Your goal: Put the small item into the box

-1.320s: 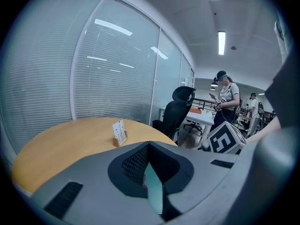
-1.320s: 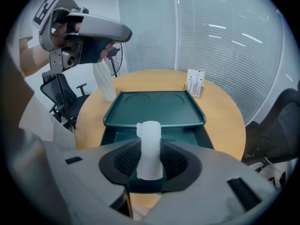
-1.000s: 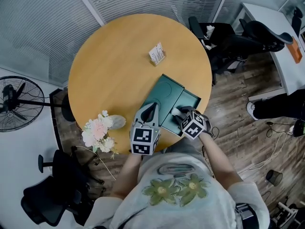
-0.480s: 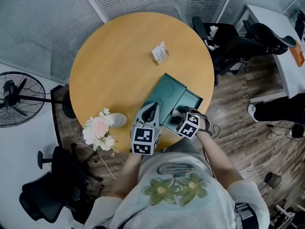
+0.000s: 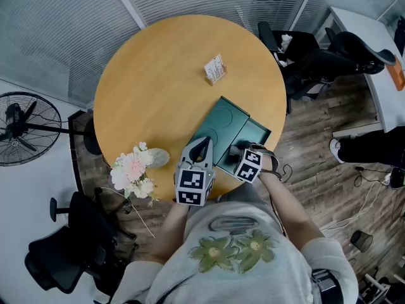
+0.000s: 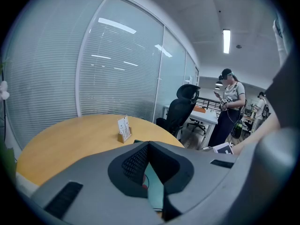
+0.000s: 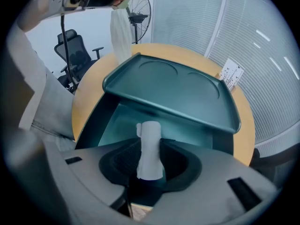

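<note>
right gripper: jaws clamped narrow on the small item, a white roll standing upright between the pads
small item: sits over the open cavity of the box; can't tell if its far end touches the floor
left gripper: jaws pinched together on a thin teal sheet, which is the edge of the lid
lid: teal, two round recesses, tilted up over the far half of the box
box contents: only the near part of the teal floor shows in the right gripper view; the rest is under the lid
head view: both grippers side by side at the near table edge, left gripper on the lid, right gripper at the box
head view limit: cavity is mostly covered by the right gripper, so the grip on the roll reads only from the right gripper view
table: round, wood top
card holder: white cards upright in it, well apart from the box, on the far side
flowers: pale bunch at the table edge, just left of the left gripper
left gripper view only: a person standing near desks, black office chair
fan: on the floor left of the table, also in the right gripper view
</note>
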The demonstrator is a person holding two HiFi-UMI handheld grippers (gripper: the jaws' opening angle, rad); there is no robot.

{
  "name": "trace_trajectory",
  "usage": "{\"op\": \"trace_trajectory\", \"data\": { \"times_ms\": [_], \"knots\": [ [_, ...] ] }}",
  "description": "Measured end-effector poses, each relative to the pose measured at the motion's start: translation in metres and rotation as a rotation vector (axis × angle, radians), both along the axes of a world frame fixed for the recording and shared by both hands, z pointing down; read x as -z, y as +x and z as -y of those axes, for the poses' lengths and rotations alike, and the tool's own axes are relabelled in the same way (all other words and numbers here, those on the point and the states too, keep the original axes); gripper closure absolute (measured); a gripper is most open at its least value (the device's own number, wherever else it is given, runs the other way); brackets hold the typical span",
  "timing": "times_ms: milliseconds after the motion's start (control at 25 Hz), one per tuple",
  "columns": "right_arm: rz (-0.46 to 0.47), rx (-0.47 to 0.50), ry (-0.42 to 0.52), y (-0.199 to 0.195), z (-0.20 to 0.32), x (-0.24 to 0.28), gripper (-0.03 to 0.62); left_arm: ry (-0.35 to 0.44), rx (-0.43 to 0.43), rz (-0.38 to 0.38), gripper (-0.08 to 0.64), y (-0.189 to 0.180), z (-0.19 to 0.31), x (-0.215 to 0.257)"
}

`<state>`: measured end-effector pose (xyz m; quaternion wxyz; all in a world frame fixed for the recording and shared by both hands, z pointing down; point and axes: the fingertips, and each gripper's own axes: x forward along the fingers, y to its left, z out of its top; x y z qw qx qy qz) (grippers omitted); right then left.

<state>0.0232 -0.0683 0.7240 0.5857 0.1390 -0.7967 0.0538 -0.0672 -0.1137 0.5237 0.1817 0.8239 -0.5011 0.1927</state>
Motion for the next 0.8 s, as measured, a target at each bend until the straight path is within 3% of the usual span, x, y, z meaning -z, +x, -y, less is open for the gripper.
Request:
{"op": "trace_trajectory", "data": {
  "times_ms": [800],
  "knots": [
    [-0.025, 0.029, -0.008, 0.0014, -0.0028, -0.0036, 0.416, -0.006, -0.014, -0.013, 0.557, -0.0012, 0.0018, -0.0009]
  ]
}}
